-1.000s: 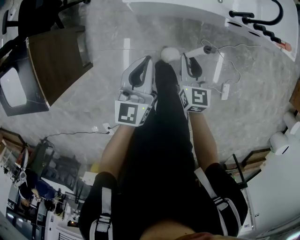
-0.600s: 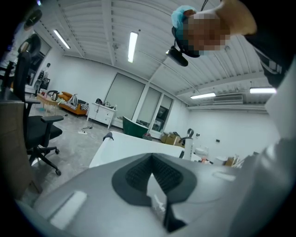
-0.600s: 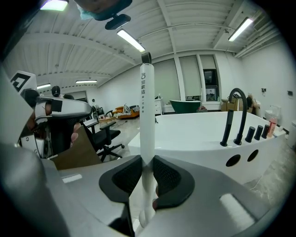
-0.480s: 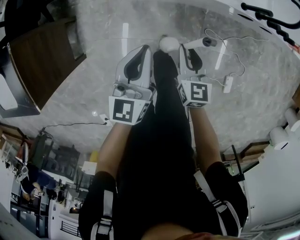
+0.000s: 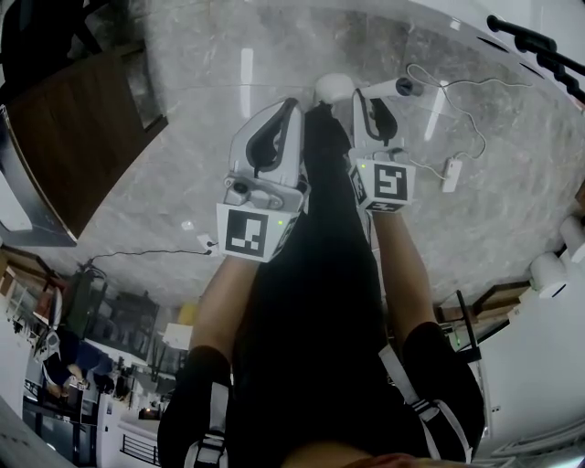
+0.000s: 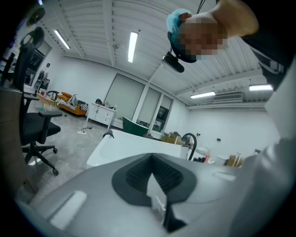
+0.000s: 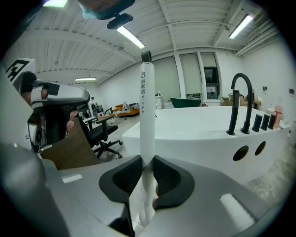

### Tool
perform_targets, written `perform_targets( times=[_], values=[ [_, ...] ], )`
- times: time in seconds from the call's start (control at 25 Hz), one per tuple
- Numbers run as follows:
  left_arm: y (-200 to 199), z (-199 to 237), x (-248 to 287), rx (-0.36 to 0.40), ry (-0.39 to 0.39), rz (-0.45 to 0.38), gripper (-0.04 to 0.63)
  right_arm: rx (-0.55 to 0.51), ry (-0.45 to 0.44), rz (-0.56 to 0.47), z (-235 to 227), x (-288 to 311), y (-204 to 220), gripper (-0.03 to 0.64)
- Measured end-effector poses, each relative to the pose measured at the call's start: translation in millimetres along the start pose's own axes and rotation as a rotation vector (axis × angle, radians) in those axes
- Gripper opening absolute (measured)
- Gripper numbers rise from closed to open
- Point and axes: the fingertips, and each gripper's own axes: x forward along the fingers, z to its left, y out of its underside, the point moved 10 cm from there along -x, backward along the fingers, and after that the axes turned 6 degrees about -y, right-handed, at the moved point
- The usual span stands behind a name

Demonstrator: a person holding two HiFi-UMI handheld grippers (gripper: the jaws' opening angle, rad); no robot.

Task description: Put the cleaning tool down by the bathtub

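The cleaning tool (image 7: 147, 115) is a white stick with a dark tip, and it stands upright between my right gripper's (image 7: 148, 159) pads, which are shut on it. In the head view the tool (image 5: 379, 89) shows a round white head and juts past my right gripper (image 5: 370, 110) over the grey marble floor. My left gripper (image 5: 274, 137) hangs beside it, left of the person's dark leg. Its tips meet with nothing between them (image 6: 152, 157). The white bathtub (image 7: 208, 134) stands close ahead on the right, and shows too in the left gripper view (image 6: 134, 148) and at the head view's top right (image 5: 539, 14).
A black tap (image 7: 240, 102) arches over the tub's rim. A white power strip (image 5: 450, 174) and its cable lie on the floor near the tub. A wooden cabinet (image 5: 82, 137) stands at the left, an office chair (image 7: 99, 134) behind it.
Both grippers have sunk toward the floor, side by side. The tool stays held in the right one. The tub has slid toward the picture's top right edge.
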Motion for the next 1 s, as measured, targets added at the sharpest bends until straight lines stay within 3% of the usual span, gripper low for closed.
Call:
perform_targets(
  times=[0.28, 1.0],
  values=[
    [28, 13, 7, -0.026, -0.039, -0.011, 0.008, 0.006, -0.004, 0.017, -6, 22, 25, 0.080],
    [88, 43, 32, -0.023, -0.026, 0.010, 0.008, -0.010, 0.005, 0.026, -28, 82, 68, 0.081]
  ],
)
